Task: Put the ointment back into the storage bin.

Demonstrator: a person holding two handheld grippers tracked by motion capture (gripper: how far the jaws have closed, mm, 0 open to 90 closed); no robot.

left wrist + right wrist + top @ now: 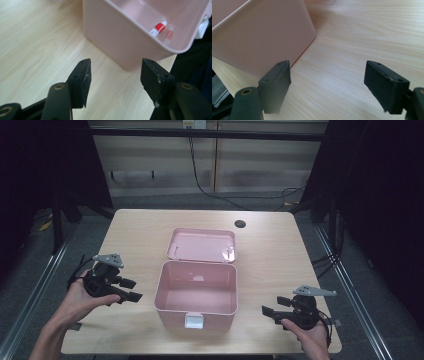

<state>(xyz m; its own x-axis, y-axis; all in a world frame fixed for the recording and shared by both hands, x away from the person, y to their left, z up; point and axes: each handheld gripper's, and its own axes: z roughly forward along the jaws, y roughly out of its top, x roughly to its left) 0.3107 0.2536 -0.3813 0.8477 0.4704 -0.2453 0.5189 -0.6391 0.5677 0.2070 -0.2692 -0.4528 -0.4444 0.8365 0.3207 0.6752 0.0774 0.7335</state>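
While both grippers' fingers (82, 77) gape wide, the pink box (196, 292) sits between them.

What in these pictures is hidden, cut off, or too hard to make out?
- Pink box floor: in the left gripper view the near wall hides most of it, and the top edge crops the box.
- Red-capped tube inside: too small to read, lower end hidden by the rim.
- White latch: how it fastens is too small to tell in the high view.
- Lid: cropped to a sliver in the right gripper view.
- Right gripper: the hand covers its rear.
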